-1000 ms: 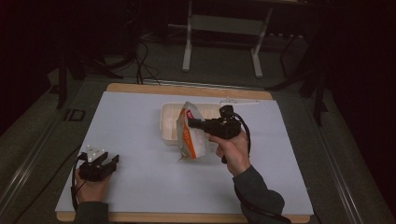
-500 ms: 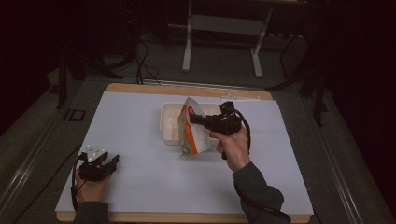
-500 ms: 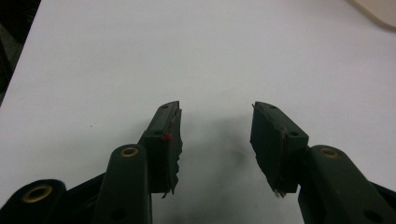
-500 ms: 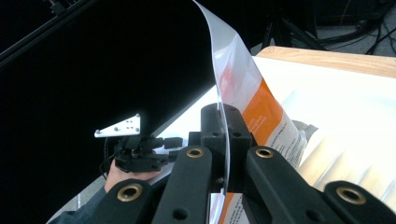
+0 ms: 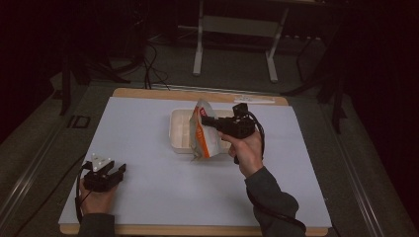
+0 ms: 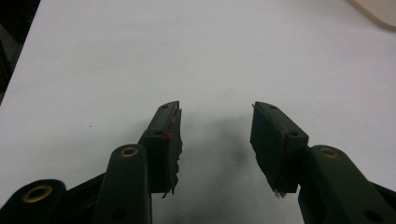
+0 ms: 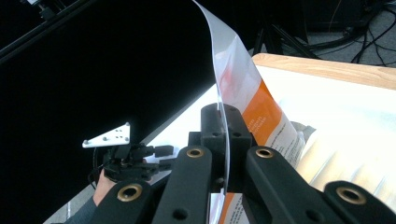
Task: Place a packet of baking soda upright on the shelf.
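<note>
An orange and white plastic bag (image 5: 206, 139) hangs upright over the near right edge of a shallow white tray (image 5: 181, 129) in the middle of the table. My right gripper (image 5: 204, 120) is shut on the bag's upper edge, reaching in from the right. In the right gripper view the jaws (image 7: 223, 116) pinch the clear top strip of the bag (image 7: 264, 112), which curls up above them. At the table's front left, my left gripper (image 5: 118, 171) rests low in a hand, open. Its jaws (image 6: 215, 119) stand apart over bare white surface, with nothing between them.
The white sheet (image 5: 148, 118) covers a wooden board. A corner of the tray (image 6: 380, 10) shows at the left gripper view's top right. A metal stand (image 5: 234, 29) and cables lie on the dark floor beyond the far edge.
My right gripper has risen slightly with the bag still in it. The left gripper has stayed where it was.
</note>
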The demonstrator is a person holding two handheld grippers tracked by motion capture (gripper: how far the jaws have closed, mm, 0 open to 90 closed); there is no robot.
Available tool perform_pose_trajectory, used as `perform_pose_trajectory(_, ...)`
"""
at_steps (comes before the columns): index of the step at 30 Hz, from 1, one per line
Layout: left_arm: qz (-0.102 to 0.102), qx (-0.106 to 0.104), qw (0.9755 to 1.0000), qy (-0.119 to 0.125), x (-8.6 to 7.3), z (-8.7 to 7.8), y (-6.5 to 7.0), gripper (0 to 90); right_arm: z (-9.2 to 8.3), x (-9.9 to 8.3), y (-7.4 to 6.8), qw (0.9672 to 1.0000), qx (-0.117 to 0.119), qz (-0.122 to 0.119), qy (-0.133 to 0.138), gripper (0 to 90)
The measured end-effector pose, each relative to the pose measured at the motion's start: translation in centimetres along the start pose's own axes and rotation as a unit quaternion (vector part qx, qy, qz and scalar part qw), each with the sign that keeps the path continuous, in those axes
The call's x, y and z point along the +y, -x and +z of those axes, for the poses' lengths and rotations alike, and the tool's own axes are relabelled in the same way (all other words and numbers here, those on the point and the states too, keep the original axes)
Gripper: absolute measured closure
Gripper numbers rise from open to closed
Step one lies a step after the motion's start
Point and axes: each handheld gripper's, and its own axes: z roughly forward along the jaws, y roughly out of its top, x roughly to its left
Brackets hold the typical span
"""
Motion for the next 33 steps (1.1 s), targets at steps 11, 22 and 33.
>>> perform_pose_trajectory(11, 0.000, -0.001, 1.0000, 0.000, 0.0, 0.0, 0.0, 52.9, 0.4, 0.4, 0.4, 0.9999, -0.013, -0.004, 0.005, 90.0)
perform_pose_trajectory(22, 0.000, -0.001, 1.0000, 0.000, 0.0, 0.0, 0.0, 52.9, 1.0, 0.8, 0.7, 0.9997, -0.022, -0.002, 0.009, 90.0)
perform_pose_trajectory(33, -0.001, 0.000, 1.0000, 0.003, 0.0, 0.0, 0.0, 52.8, 1.4, 1.3, 1.0, 0.9992, -0.035, -0.006, 0.015, 90.0)
